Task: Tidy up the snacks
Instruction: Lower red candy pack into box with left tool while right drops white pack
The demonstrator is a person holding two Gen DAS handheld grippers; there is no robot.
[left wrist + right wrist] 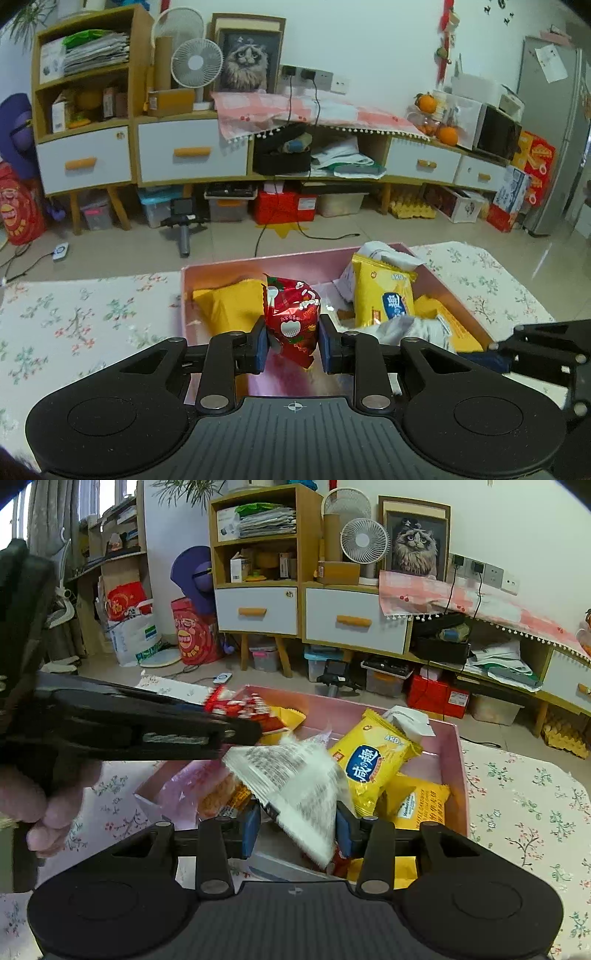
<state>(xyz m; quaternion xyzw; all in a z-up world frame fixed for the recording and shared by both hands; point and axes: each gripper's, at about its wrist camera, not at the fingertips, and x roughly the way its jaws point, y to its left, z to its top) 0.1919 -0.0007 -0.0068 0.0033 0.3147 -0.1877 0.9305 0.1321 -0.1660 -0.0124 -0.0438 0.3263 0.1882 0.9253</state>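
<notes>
The left gripper (pixel 292 341) is closed on a red snack packet (pixel 293 316) above the pink box (pixel 258 264), while the right gripper (pixel 295 829) pinches a white printed snack bag (pixel 291 786), with a yellow cracker pack (pixel 371 764) just beyond its right finger.

The box (pixel 461 295) sits on the table (pixel 92 314) at mid-frame. Inside it, a packet (pixel 225 306) lies at left and the biscuit packet (pixel 384 295) at right; the cabinet (pixel 192 155) stands behind, across the floor (pixel 229 247).
</notes>
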